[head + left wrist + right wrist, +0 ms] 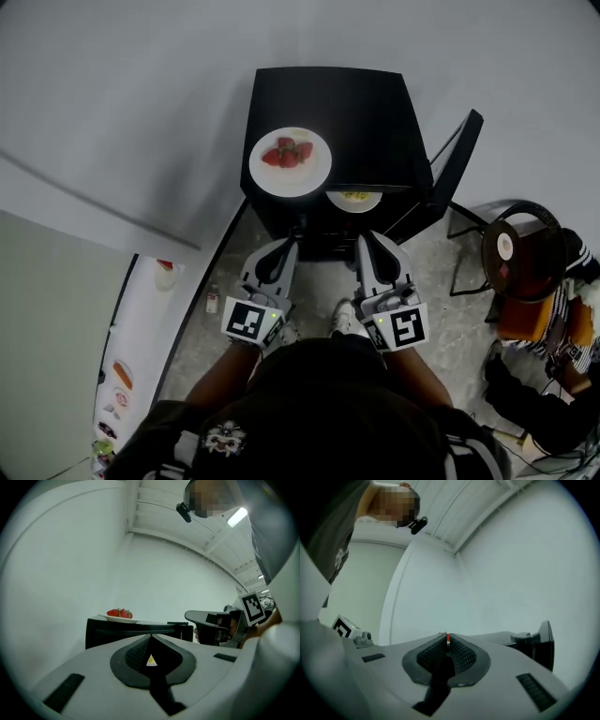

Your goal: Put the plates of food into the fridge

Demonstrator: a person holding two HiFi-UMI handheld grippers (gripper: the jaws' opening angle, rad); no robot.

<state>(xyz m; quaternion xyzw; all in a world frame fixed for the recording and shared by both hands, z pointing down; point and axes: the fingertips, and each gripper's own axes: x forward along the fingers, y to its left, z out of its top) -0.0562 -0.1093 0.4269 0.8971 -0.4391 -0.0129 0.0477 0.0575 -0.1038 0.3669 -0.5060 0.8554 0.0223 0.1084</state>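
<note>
The left claw [284,248] is held just in front of the small black fridge [375,122]. It is shut tight with nothing in it. The right claw [367,242] is beside it. It looks shut too and holds nothing, though a thin red sliver shows at its tip. Just past them, a plate of yellow food [370,204] sits inside the fridge, under the front edge of its top. The fridge door [455,164] stands open on the right. A plate of strawberries [314,176] rests on the fridge top by its front left corner.
</note>
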